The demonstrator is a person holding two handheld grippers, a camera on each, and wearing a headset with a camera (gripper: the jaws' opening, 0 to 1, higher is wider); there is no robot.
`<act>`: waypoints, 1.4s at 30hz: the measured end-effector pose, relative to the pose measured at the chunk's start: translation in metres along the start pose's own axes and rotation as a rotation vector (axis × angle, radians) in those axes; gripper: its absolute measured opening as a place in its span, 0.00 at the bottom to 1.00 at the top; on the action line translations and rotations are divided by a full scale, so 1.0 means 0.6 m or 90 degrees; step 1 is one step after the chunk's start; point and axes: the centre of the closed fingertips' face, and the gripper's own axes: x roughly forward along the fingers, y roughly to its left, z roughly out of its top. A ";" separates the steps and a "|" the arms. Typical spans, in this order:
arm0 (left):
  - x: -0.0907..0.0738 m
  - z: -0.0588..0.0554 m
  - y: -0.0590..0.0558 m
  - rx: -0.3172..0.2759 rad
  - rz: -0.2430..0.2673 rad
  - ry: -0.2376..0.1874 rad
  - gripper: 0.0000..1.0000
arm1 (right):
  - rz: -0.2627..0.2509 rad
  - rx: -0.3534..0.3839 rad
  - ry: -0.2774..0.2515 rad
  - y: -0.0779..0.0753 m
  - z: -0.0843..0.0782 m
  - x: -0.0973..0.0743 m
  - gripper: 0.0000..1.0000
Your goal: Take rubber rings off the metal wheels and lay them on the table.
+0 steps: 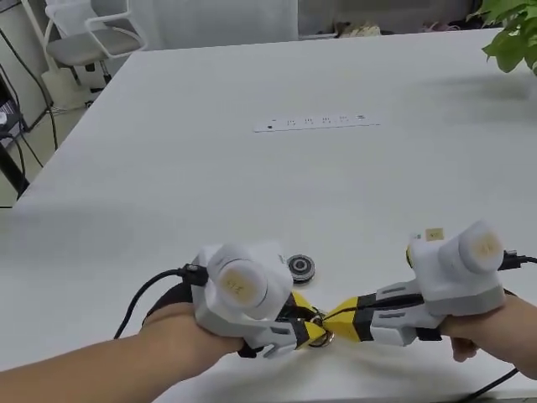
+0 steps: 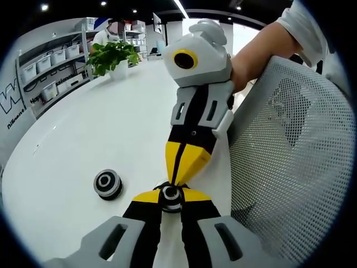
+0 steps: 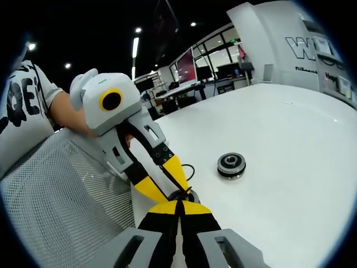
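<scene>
Jaws of both grippers meet tip to tip, low over the counter (image 1: 252,185). The left gripper (image 2: 170,196) has its jaws narrow, squeezed on a small wheel (image 2: 170,193) right between their tips. The right gripper (image 2: 179,174) comes in from straight ahead of the left jaws. Its jaws are pinched almost shut on the far edge of that same wheel. They are likely on the rubber there, but it is too small to be sure. A second wheel (image 2: 107,184) lies flat on the counter, to the left of the left jaws and a little ahead. Its black rubber ring (image 2: 107,196) is on it.

I think the next move is a pull. The ring is stretchy, so it could snap free and fly off the counter, whose edge is close to the jaws. If the left jaws squeeze too softly, the whole wheel could slip out and roll away. If the right jaws pinch metal and not rubber, they will just slide off.
</scene>
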 end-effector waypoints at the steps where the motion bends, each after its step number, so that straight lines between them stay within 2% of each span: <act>1: 0.000 0.000 0.000 -0.001 -0.001 -0.002 0.07 | -0.002 0.001 0.000 -0.001 0.000 -0.001 0.00; 11: 0.000 0.001 0.000 -0.004 -0.001 0.000 0.08 | -0.010 0.007 -0.004 -0.007 -0.002 -0.003 0.00; 23: -0.013 -0.002 -0.006 0.029 -0.015 0.028 0.12 | -0.014 0.006 -0.010 -0.009 -0.001 -0.008 0.00; 34: -0.039 0.013 -0.011 0.021 -0.017 0.014 0.19 | -0.017 0.008 -0.016 -0.009 0.003 -0.012 0.00; 42: -0.065 0.018 -0.007 -0.018 -0.010 -0.009 0.25 | -0.015 0.006 -0.014 -0.007 0.004 -0.013 0.00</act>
